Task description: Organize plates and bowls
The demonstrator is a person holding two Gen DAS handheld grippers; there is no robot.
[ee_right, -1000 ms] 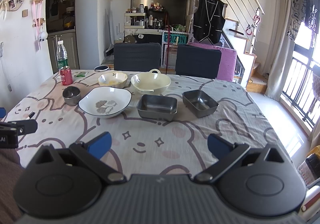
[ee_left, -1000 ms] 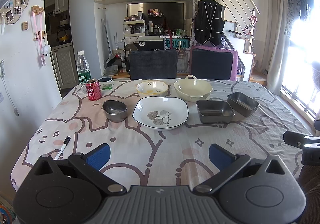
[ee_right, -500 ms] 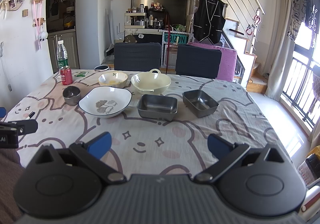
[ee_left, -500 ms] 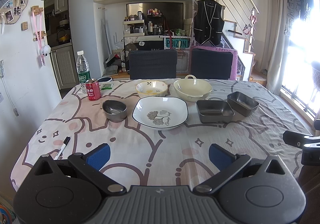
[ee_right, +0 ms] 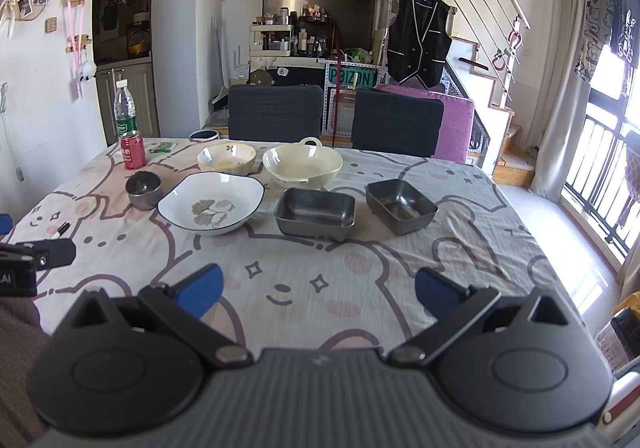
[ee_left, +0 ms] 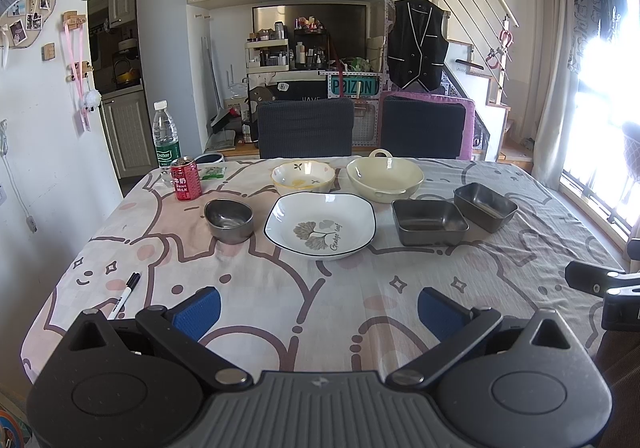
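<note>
Blue-padded, both tools: left gripper (ee_left: 318, 308) and right gripper (ee_right: 318, 288) hover over the near table edge, jaws wide apart, gripping nothing. Contents of the small round steel bowl (ee_left: 229, 215) hard to make out. Two rectangular steel trays (ee_right: 315, 210) (ee_right: 400, 204) look empty, as do the white square plate with a leaf print (ee_left: 320, 224) and cream handled bowl (ee_left: 385, 176); the scalloped flowered bowl (ee_left: 303, 177) shows a yellow smear. All sit mid-table on the cartoon-print tablecloth (ee_left: 320, 288).
</note>
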